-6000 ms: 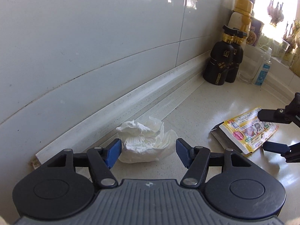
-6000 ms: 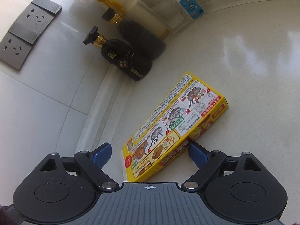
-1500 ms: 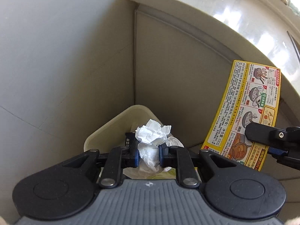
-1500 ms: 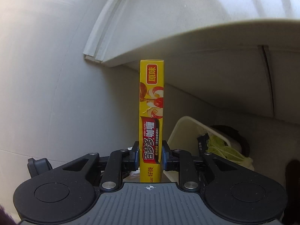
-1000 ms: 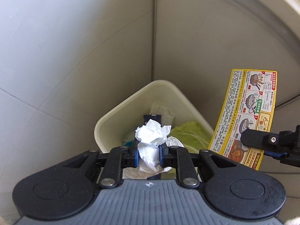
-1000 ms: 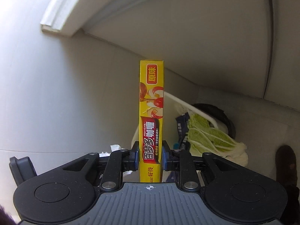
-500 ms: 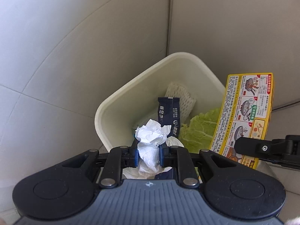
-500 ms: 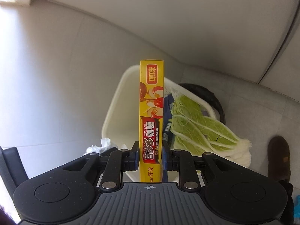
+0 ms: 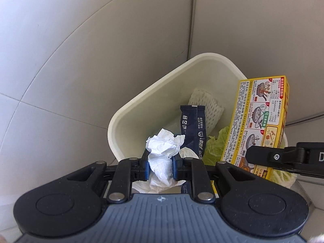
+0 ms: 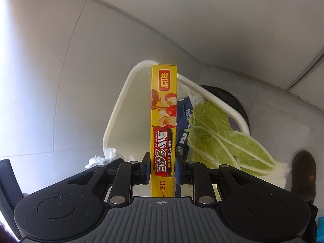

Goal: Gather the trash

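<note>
My left gripper is shut on a crumpled white tissue and holds it above the near rim of a cream trash bin. My right gripper is shut on a yellow curry box, held upright over the same bin. The box and the right gripper's finger show at the right of the left wrist view. The tissue shows at the lower left of the right wrist view.
The bin holds a dark blue wrapper, white foam netting and cabbage leaves that hang over its rim. Grey wall and cabinet panels stand behind it. A brown slipper lies on the tiled floor at right.
Both grippers have come lower and closer over the bin, each still holding its item. The bin now fills more of both views.
</note>
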